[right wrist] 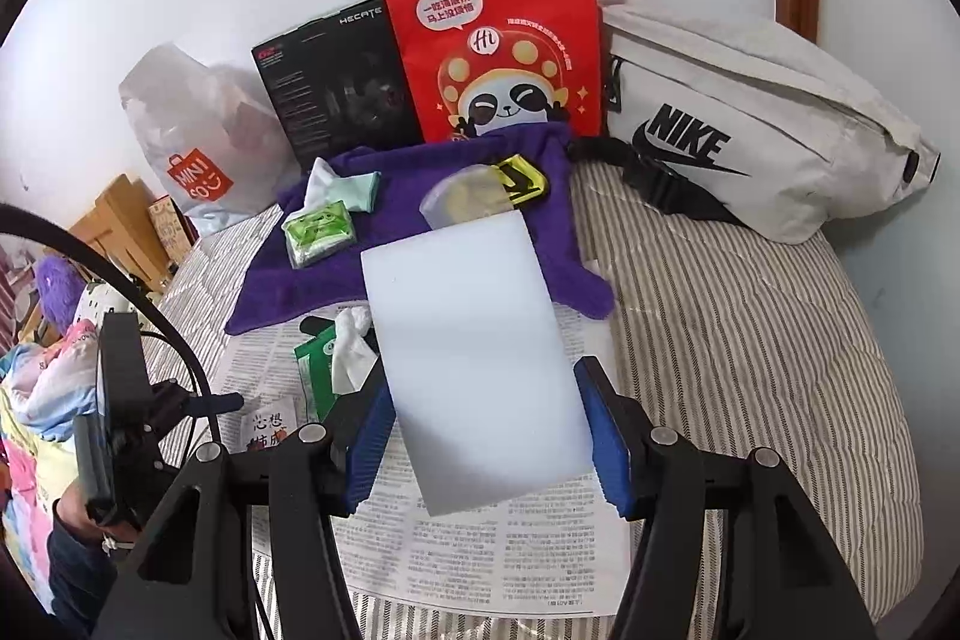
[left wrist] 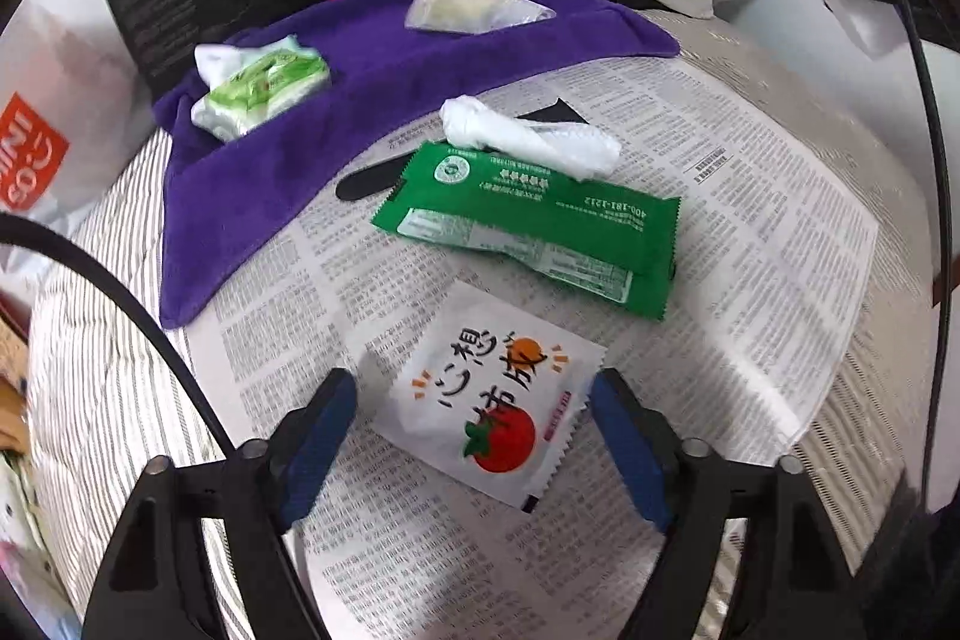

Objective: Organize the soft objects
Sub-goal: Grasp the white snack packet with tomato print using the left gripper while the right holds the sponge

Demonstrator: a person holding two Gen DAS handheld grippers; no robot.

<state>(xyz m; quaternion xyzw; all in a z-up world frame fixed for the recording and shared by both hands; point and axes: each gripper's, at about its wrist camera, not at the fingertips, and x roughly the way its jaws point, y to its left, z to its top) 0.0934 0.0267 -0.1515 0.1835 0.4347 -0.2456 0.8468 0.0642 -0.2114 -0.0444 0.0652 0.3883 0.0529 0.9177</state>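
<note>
My left gripper (left wrist: 474,436) has its fingers wide apart, one on each side of the white packet (left wrist: 489,400) with a tomato print, not touching it. The packet lies on the newspaper (left wrist: 750,232). My right gripper (right wrist: 486,436) has its fingers clamped on a white sponge block (right wrist: 474,352), held above the newspaper. On the newspaper also lie a green packet (left wrist: 528,232) and a white sock (left wrist: 534,139). Beyond the newspaper, a purple towel (left wrist: 372,100) carries a green tissue pack (left wrist: 264,91).
</note>
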